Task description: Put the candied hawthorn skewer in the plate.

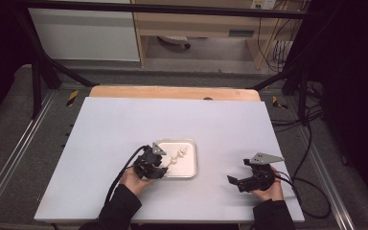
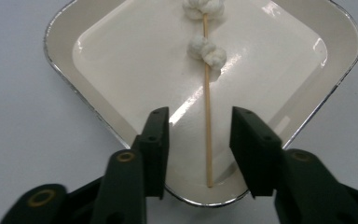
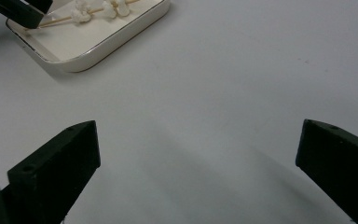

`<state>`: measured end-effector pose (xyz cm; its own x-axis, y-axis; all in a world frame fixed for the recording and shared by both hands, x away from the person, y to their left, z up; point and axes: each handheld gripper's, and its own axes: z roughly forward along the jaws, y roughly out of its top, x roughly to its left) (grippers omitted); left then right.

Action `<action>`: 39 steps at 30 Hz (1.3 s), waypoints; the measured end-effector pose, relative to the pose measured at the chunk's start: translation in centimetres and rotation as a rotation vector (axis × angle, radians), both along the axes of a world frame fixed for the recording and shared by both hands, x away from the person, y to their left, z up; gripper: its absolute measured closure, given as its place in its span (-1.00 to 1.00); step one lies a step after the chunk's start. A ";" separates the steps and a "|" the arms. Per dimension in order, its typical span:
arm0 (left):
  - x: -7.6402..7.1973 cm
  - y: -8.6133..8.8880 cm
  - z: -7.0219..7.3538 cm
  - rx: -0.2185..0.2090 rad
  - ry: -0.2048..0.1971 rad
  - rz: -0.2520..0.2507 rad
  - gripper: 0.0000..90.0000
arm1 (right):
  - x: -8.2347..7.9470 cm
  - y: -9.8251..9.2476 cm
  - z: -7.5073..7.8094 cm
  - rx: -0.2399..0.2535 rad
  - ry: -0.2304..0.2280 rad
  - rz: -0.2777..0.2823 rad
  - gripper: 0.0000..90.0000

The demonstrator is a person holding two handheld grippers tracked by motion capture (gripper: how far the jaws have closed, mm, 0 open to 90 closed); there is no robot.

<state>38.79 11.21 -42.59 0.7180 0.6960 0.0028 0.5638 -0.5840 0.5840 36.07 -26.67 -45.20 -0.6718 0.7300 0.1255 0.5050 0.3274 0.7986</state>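
A white square tray (image 1: 189, 167) (image 2: 102, 65) (image 3: 70, 51) lies near the middle of the table. In it rests a wooden skewer (image 2: 208, 130) (image 1: 178, 155) (image 3: 56, 20) threaded with white lumps (image 2: 208, 50) (image 3: 81, 14). My left gripper (image 1: 159, 168) (image 2: 199, 133) stands at the tray's near-left corner, open, its jaws on either side of the skewer's bare end without touching it. My right gripper (image 1: 237, 173) (image 3: 196, 154) rests on the table to the right of the tray, jaws wide open with nothing between them.
The tray sits on a large pale tabletop (image 1: 124, 129) with a wooden strip (image 1: 172, 92) along its far edge. Cables (image 1: 306, 187) trail off the right side. Black frame legs (image 1: 43, 72) stand beyond the far corners.
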 end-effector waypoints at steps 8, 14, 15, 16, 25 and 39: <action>-0.6 1.1 0.9 -0.024 -0.022 0.001 -0.36 | 0.0 0.0 0.0 0.001 0.003 -0.002 -0.99; -1.3 2.3 1.5 -0.049 -0.051 0.003 -0.66 | 0.0 -0.1 0.1 0.003 0.002 -0.003 -0.99; -1.4 2.5 1.5 -0.048 -0.058 0.004 -0.71 | 0.0 -0.1 0.1 0.003 0.002 -0.003 -0.99; -1.5 2.8 1.6 -0.049 -0.064 0.003 -0.74 | 0.0 -0.1 0.1 0.003 0.003 -0.004 -0.99; -2.8 6.5 1.1 -0.094 -0.093 0.014 -0.85 | 0.0 -0.1 0.1 0.007 0.009 -0.006 -0.99; -4.4 12.0 -1.2 -0.142 -0.114 0.061 -0.85 | -0.2 -0.1 0.1 0.015 0.026 -0.001 -0.99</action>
<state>34.40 23.22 -43.76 0.6749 0.7377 -0.0196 0.5212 -0.4576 0.7204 35.87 -26.73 -45.14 -0.6674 0.7286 0.1537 0.5257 0.3148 0.7903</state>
